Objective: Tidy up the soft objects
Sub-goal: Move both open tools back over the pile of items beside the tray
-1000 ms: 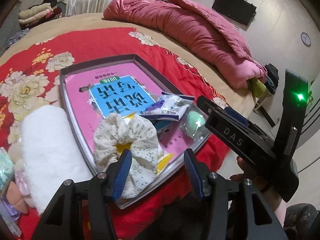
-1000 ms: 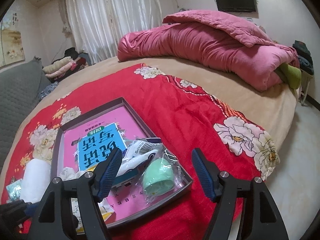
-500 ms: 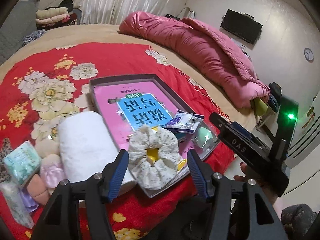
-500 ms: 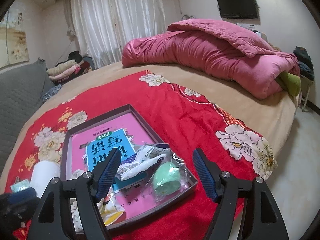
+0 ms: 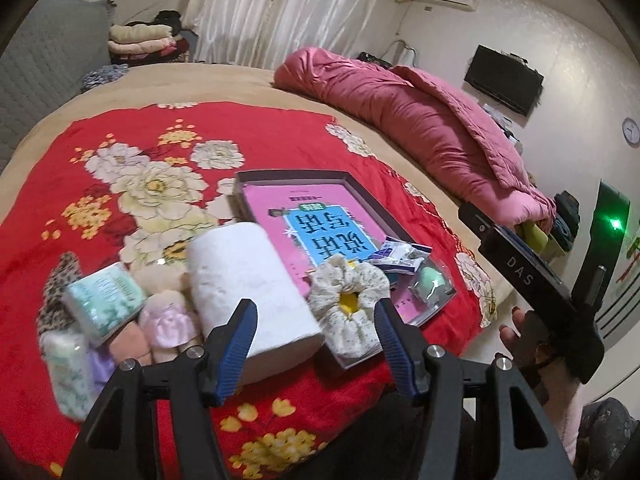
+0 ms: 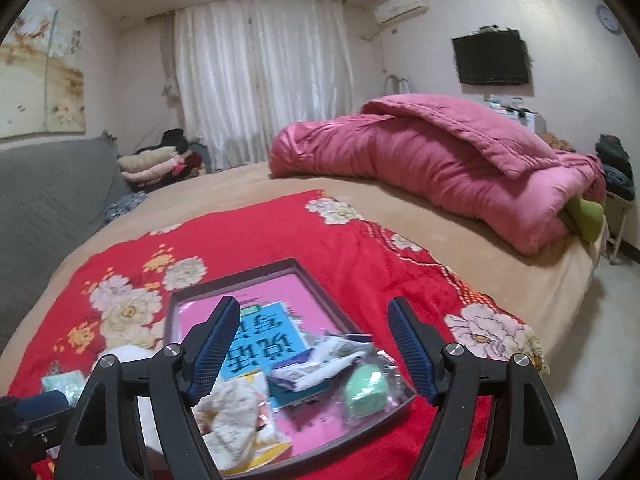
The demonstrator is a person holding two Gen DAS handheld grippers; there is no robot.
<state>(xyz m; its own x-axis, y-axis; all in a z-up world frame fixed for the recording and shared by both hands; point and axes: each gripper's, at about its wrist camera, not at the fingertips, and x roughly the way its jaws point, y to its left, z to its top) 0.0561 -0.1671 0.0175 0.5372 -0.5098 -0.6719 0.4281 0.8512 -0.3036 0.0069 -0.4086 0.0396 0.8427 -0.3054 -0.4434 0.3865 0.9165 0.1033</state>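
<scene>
While both grippers hang wide open and empty, we hold the left gripper (image 5: 314, 344) low at centre frame over the white roll (image 5: 250, 280), beside the tray (image 5: 296, 178), likely to collect it; right gripper (image 6: 314, 348) waits above.

Just ahead of the left gripper (image 5: 314, 336), the near end of the white rolled towel (image 5: 244, 280) is smeared by motion blur, and its blue left finger pad (image 5: 236, 350) covers part of that end. In the right wrist view, the clear crinkly plastic packets (image 6: 320, 360) between the right gripper's (image 6: 316, 354) fingers are too blurred for their printing to be read. The cream floral fabric scrunchie (image 6: 232, 412) is partly hidden behind its left finger, and the pale green tissue pack (image 6: 60, 386) far to its left shows only a corner.
</scene>
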